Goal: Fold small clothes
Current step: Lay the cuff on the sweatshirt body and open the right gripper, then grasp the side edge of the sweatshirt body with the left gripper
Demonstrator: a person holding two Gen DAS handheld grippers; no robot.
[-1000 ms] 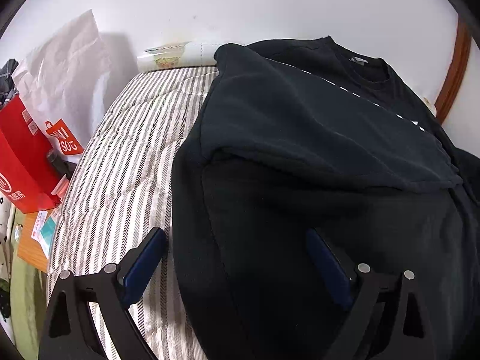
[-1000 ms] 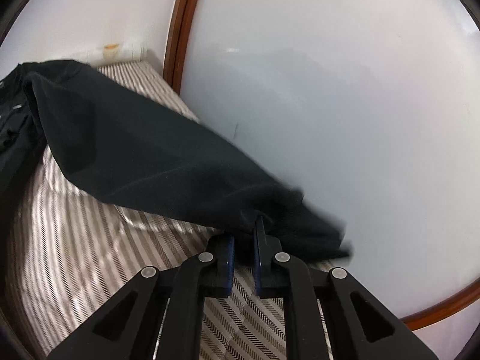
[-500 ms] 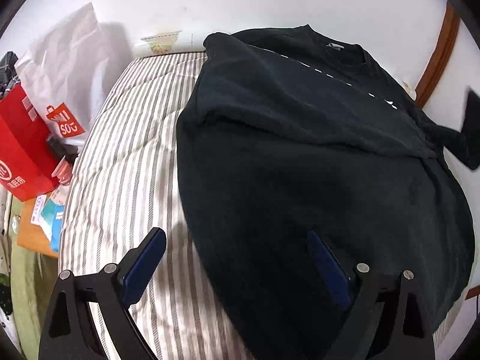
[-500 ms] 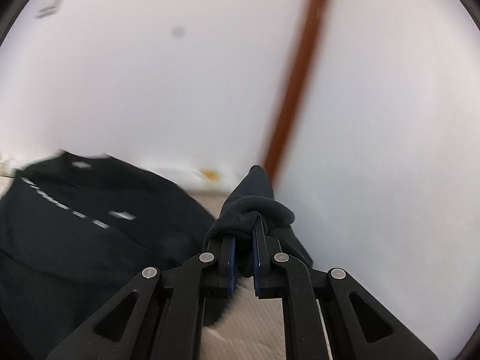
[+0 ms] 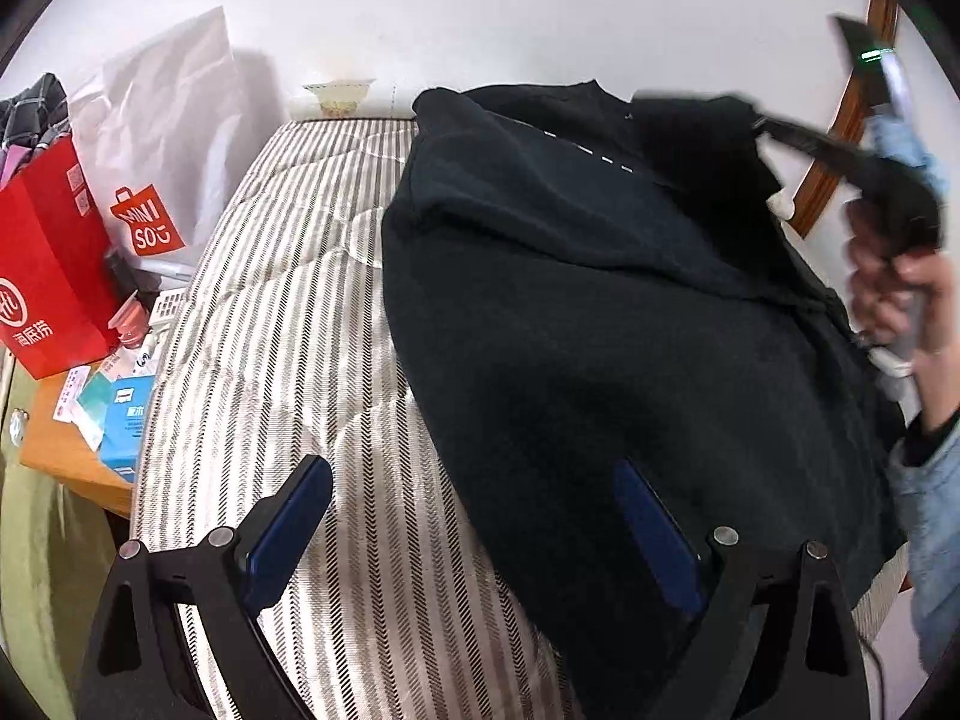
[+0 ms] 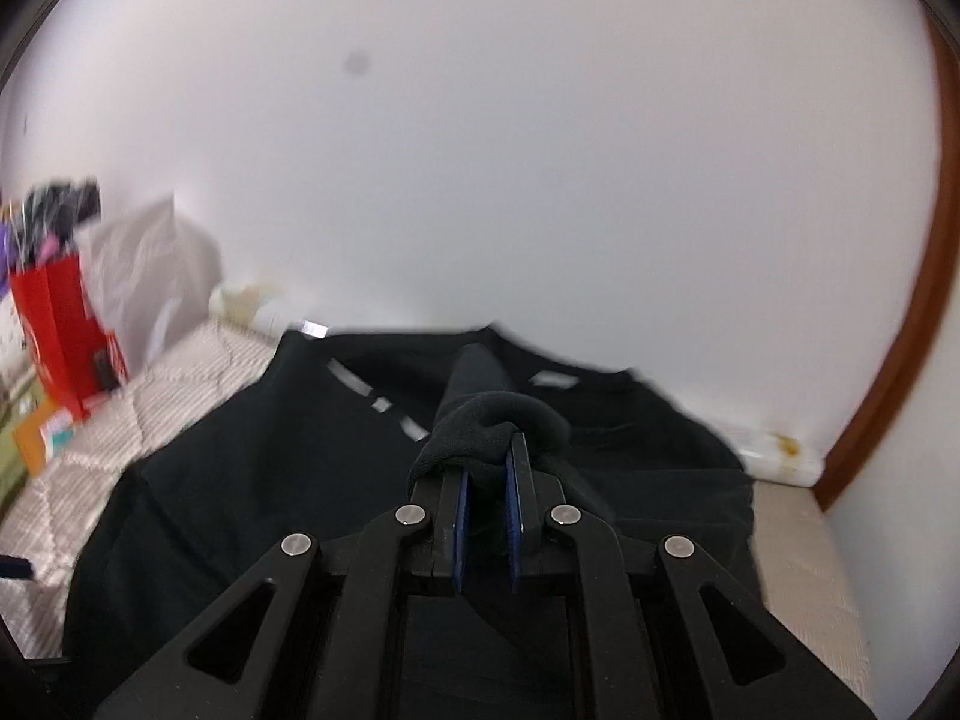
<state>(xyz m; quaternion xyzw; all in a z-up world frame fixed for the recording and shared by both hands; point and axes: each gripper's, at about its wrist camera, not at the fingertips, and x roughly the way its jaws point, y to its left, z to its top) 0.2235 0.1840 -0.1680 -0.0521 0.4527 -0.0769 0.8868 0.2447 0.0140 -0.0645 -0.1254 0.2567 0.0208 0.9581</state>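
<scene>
Through my left wrist camera, the left gripper (image 5: 474, 531) hangs low over the bed (image 5: 288, 360) with its fingers spread wide and nothing between them. The left finger sits above the striped cover, the right one above the lower part of the black sweatshirt (image 5: 600, 330). That sweatshirt lies spread on the right half of the bed, collar toward the far wall, with one sleeve folded across its chest. At the far right I see my right hand (image 5: 900, 294) gripping the handle of the other tool, raised above the garment's right side, with a dark strip of cloth stretched up to it; that part is blurred. Beside the bed on the left stand a red paper bag (image 5: 48, 264) and a white shopping bag (image 5: 162, 138), with small boxes on a wooden table (image 5: 54, 444) below them.

Through my right wrist camera, the right gripper (image 6: 489, 471) has its fingers pressed close on a bunched sleeve cuff (image 6: 492, 420), which wraps over the blue pads. The cuff is held up above the sweatshirt's (image 6: 240, 480) chest, near the collar. The garment's body fills the bed below, and the white wall and a brown wooden frame (image 6: 900, 330) stand behind it.
</scene>
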